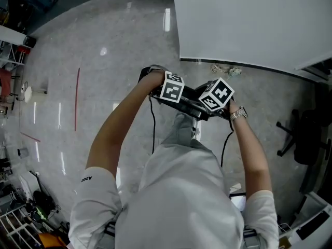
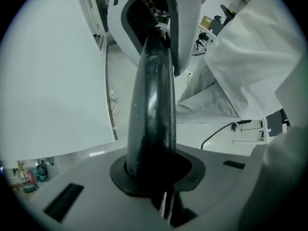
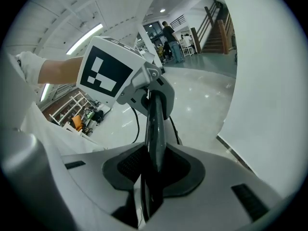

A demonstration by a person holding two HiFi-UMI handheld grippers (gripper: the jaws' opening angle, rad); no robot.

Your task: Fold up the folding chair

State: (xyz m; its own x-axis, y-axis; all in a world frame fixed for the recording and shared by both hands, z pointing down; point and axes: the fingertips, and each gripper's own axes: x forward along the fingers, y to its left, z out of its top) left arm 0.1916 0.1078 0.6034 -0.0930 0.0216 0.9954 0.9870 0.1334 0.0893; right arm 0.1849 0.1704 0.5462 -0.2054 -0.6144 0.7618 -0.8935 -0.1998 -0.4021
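A black curved bar of the folding chair (image 1: 191,106) spans the short gap between my two grippers; the chair's other parts are hidden under my arms and body. My left gripper (image 1: 165,98) points down and is shut on one end of the bar (image 2: 153,114), its pads pressed on both sides. My right gripper (image 1: 213,107) is shut on the other end, where the bar (image 3: 155,124) shows as a thin dark edge. In the left gripper view the right gripper (image 2: 150,30) sits at the bar's far end. In the right gripper view the left gripper (image 3: 153,93) does, with its marker cube (image 3: 107,70) above.
A large white panel (image 1: 249,19) stands ahead on the right, with small debris (image 1: 225,69) at its foot. A black office chair (image 1: 305,134) is at the right. Shelves and clutter (image 1: 13,45) line the left. A red line (image 1: 77,100) marks the glossy floor. People (image 3: 171,36) stand far off.
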